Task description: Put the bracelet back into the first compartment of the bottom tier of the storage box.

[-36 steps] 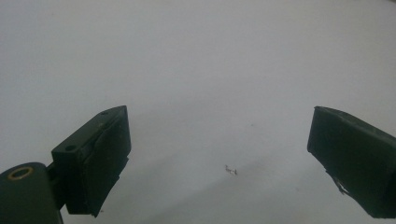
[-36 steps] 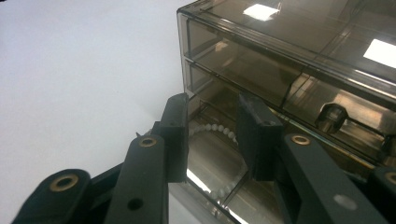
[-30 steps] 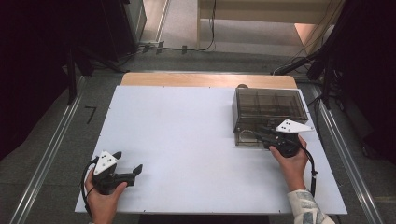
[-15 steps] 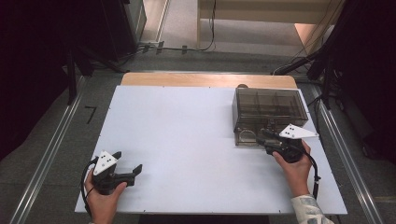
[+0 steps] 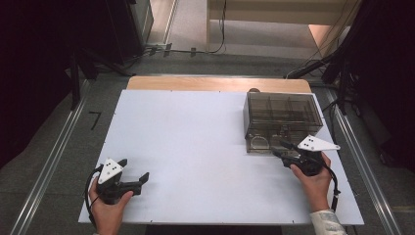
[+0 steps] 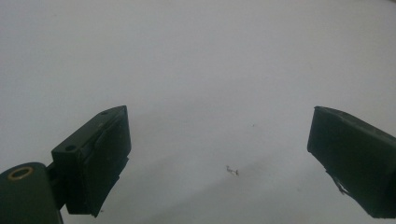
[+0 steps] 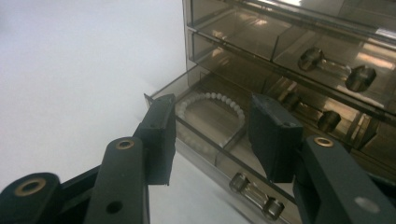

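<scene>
A smoky see-through drawer box [image 5: 281, 115] stands at the table's right. Its bottom drawer [image 7: 201, 140] is pulled out, and a white bead bracelet [image 7: 232, 105] lies inside; in the high view the bracelet [image 5: 258, 142] is a pale ring. My right gripper [image 5: 279, 150] sits at the drawer's front. In the right gripper view it [image 7: 211, 107] hovers over the drawer's front rim, open, its jaws just having been opening with nothing pressed between them. My left gripper [image 5: 133, 169] rests open near the front left corner, over bare white table [image 6: 219, 116].
The white table top [image 5: 195, 147] spreads wide between the two hands. The drawer's bar handle [image 7: 254, 193] sticks out below my right jaws. Upper drawers [image 7: 327, 60] are closed. Metal rails [image 5: 49, 161] run along both sides of the table.
My right hand has eased slightly back toward the table's near edge from the drawer front. The left hand has not moved.
</scene>
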